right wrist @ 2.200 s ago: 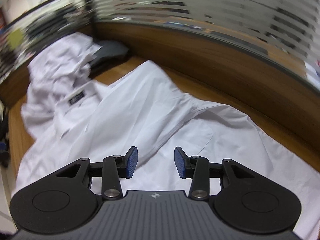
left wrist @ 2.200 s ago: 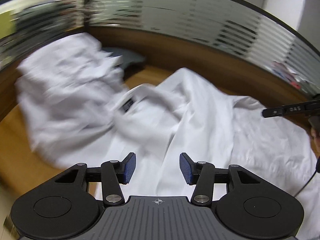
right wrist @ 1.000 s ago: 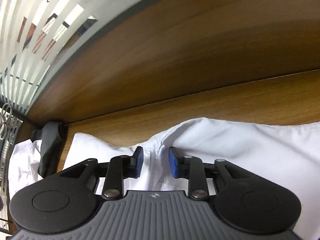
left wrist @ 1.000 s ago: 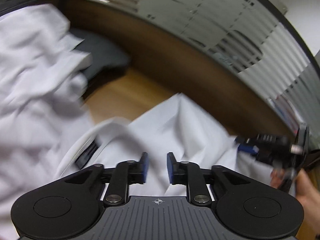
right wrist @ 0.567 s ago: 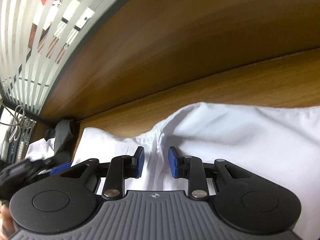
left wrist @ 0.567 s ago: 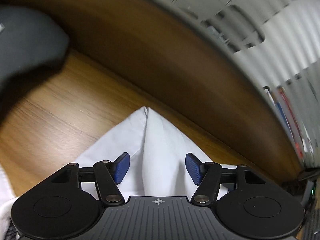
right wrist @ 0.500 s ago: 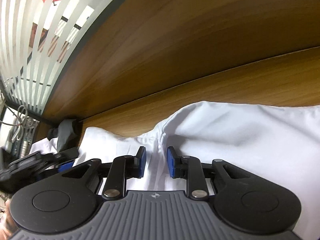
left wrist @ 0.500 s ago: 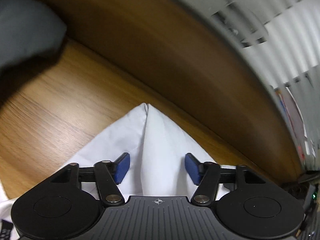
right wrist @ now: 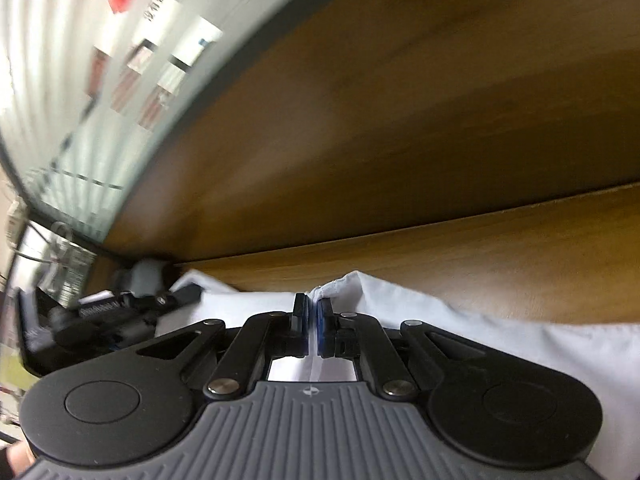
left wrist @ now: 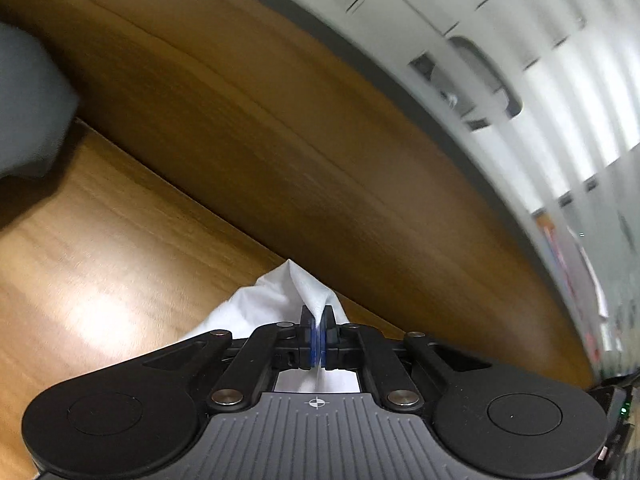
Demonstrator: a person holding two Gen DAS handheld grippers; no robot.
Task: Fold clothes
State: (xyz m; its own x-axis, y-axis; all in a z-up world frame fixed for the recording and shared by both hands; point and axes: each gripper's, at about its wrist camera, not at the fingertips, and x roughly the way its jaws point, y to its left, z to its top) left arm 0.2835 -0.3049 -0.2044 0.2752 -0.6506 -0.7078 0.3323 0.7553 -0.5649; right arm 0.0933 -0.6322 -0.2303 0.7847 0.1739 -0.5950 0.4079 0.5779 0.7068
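A: Where was the shirt [left wrist: 276, 300] when you looked?

B: Lying on the wooden tabletop [left wrist: 100, 264], its far edge just beside the wooden back panel [left wrist: 280, 128]. In the left wrist view one white corner stood up in a peak, and the left claw [left wrist: 318, 326] had just been closing and was pinched shut on that corner, cloth between its blue pads.

A: And the other side?

B: The right claw [right wrist: 313, 320] had just been closing too. It was clamped on a raised fold of the shirt [right wrist: 440, 320] further along the same far edge, to the right of the left claw [right wrist: 120, 312], which showed at the left of that view.

A: So how should the fold have gone from there?

B: I'd say lift both pinches together and level, keeping the edge between them taut, then carry it toward the near side of the shirt and lay it flat. Thin cloth slips, so a slow, even pull seemed wise. A grey garment [left wrist: 28, 112] lay to the left of the shirt, well apart.
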